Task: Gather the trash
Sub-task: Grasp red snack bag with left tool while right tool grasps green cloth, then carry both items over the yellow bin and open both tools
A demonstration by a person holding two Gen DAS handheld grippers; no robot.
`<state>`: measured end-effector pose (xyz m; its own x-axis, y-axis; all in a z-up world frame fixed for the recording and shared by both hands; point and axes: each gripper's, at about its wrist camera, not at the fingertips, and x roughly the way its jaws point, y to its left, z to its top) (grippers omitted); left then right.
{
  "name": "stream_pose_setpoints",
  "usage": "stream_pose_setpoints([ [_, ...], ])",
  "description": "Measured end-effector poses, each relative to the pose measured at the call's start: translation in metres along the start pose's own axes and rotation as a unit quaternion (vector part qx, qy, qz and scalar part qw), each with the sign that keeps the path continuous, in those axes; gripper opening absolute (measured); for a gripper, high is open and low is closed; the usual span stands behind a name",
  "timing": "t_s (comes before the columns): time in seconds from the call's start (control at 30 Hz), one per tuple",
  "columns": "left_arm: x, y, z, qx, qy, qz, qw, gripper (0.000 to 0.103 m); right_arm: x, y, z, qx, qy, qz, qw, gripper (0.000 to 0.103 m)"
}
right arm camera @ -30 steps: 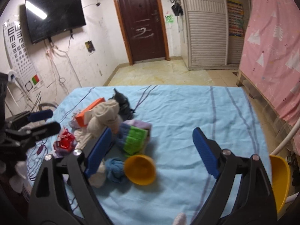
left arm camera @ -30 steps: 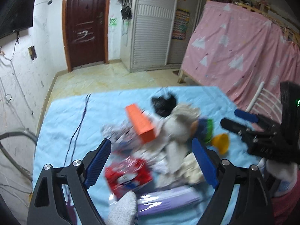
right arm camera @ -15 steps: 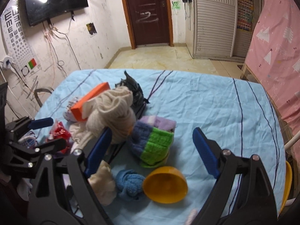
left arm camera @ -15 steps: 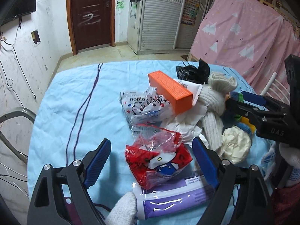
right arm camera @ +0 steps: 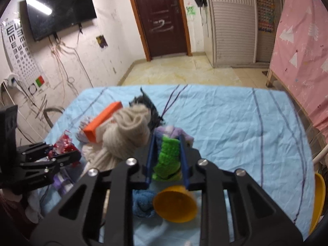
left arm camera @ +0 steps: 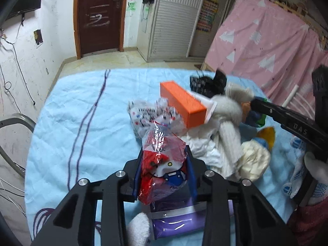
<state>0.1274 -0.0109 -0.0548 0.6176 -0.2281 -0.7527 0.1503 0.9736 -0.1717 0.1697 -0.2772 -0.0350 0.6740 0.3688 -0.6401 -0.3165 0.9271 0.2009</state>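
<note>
on the blue-covered surface, just in front of the orange box, we have the left gripper closing its jaws on a red plastic wrapper; the crinkled film sits squeezed between the blue pads and bulges above them, so we read it as gripped. beyond the box lie a white printed wrapper and a black bag, and nearest the camera, well on our side of the box, a purple packet lies under the gripper.

to the right of the box, past the cream knitted bundle, the right gripper is closing its jaws on a green knitted piece, which fills the gap between the pads and looks pinched. a yellow funnel and a blue knitted ball rest below it, on the near side.

we judge the step in hand to be the pickup itself: both items clamped, neither clearly lifted off the cloth. we cannot see a bin or bag opened for the trash in either view.

next we would want a straight lift of the red wrapper, gently enough that the slippery film does not slide from the pads or drag the purple packet along. the green piece looks like clothing rather than trash, so we judge it is being moved aside to free the litter beneath the pile.
</note>
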Motion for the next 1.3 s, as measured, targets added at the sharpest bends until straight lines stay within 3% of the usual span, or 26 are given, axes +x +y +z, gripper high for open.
stream_pose_setpoints([
  [0.27,-0.039,-0.023,0.020,0.014,-0.056,0.001,0.9983,0.027,-0.040,-0.020,0.009,0.015,-0.054,-0.004,0.998,0.022],
  [0.57,-0.061,-0.082,0.040,0.058,-0.105,-0.022,0.9925,0.027,-0.090,-0.068,0.005,0.047,-0.107,-0.040,0.992,0.022],
  [0.97,-0.050,-0.176,0.047,0.125,-0.095,-0.069,0.9851,0.027,-0.150,-0.145,-0.021,0.101,-0.156,-0.108,0.977,0.022],
  [1.3,-0.026,-0.261,0.055,0.167,-0.089,-0.119,0.9746,0.027,-0.174,-0.215,-0.057,0.155,-0.155,-0.148,0.964,0.022],
])
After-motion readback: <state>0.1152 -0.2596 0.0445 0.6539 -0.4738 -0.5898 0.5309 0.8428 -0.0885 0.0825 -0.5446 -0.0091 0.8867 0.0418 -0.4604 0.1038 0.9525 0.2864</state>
